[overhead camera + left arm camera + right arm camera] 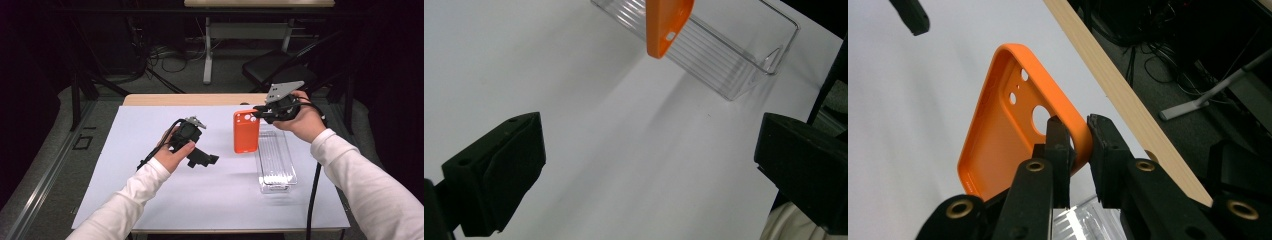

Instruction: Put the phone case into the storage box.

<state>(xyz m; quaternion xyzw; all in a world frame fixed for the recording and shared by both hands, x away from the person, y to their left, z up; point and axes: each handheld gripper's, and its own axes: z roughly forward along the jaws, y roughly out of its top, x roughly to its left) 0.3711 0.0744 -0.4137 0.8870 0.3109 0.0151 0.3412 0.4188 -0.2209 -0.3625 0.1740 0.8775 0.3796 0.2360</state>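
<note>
White sleeves come in from the near edge of the table [150, 210], which is covered with a pale sheet. Nearest, the left gripper [202, 160] is held just above the sheet at the table's middle left, jaws spread wide with nothing between them; in the left gripper view they stand far apart over bare sheet. Just beyond and to the right lies a clear plastic tray [276, 165], long and ribbed, resting flat on the sheet. Left of its far end hangs the orange phone case [246, 132], upright and lifted off the table, its lower end beside the tray. The right gripper [260, 111] is clamped on the case's top corner by the camera cut-outs, one jaw inside the shell and one outside. Farther back, the wooden table edge [190, 99] gives way to dark floor and cables.
</note>
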